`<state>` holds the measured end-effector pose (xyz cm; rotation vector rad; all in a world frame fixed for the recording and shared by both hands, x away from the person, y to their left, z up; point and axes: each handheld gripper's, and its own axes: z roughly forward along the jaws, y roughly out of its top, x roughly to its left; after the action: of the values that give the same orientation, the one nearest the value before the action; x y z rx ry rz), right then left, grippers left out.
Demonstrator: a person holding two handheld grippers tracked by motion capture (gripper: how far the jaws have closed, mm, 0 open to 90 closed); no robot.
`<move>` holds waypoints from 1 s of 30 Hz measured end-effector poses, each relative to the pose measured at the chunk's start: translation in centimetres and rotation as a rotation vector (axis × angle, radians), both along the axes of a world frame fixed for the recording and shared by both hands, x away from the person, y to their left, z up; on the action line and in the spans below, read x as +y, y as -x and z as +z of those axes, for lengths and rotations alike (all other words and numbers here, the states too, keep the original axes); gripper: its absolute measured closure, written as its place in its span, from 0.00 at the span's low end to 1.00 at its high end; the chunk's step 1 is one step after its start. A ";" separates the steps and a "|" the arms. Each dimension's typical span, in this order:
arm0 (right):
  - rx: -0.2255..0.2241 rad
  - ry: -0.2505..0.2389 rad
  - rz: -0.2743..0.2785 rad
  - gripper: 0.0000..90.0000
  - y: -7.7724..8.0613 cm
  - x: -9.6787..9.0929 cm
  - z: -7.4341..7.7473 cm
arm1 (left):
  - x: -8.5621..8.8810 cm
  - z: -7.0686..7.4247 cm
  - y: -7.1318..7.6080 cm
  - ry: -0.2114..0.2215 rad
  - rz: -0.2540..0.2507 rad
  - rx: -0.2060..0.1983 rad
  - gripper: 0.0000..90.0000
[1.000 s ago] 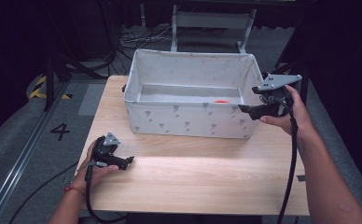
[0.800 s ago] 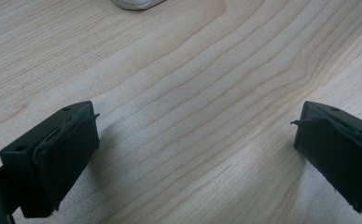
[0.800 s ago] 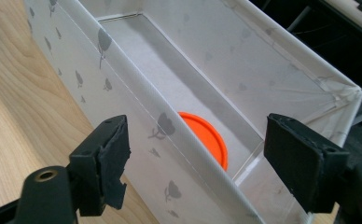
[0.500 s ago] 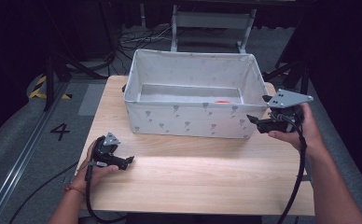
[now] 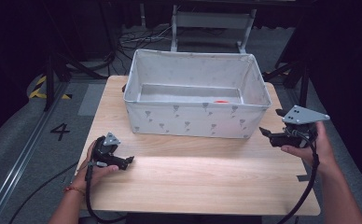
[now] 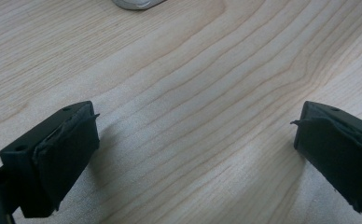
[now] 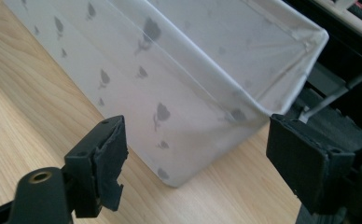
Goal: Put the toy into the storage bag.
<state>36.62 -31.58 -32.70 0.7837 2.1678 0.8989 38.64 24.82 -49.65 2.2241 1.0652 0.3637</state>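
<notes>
While we look down from the high view, we see a big white cloth box with small grey flower prints [image 5: 195, 119] on the light wooden table [image 5: 202, 172]. It sits toward the far edge of the table, about in the middle from side to side. Something small and orange-red [image 5: 221, 101] lies on the bottom of the box, near its right side. We cannot tell what it is.

Our left gripper [image 5: 121, 162] rests low over the table near the left edge, close to the near left corner, and a hand [image 5: 95, 163] holds it. In the left gripper view its black jaws stand wide apart with only bare wood [image 6: 193, 116] between them.

Our right gripper [image 5: 272, 129] is held up near the right edge of the table, just beside the near right corner of the box. In the right gripper view the jaws are wide apart too, and the corner of the box [image 7: 188, 112] shows between them. They hold nothing and do not touch the box.
</notes>
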 end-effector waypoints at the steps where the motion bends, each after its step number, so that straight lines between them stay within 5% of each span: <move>1: 0.004 0.001 -0.007 0.24 0.0 -0.3 -0.3 | 0.0 0.0 0.0 0.000 0.000 0.000 0.00; 19: 0.116 0.026 -0.094 0.24 0.1 -3.3 -6.0 | 0.0 0.0 0.0 0.000 0.001 -0.001 0.00; 30: 0.195 -0.013 -0.116 0.23 0.6 -4.9 -10.3 | 0.0 0.0 0.0 -0.004 0.002 -0.006 0.00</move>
<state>36.02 -36.51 -43.03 1.0300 2.2574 0.8073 38.64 24.82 -49.64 2.2247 1.0640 0.3738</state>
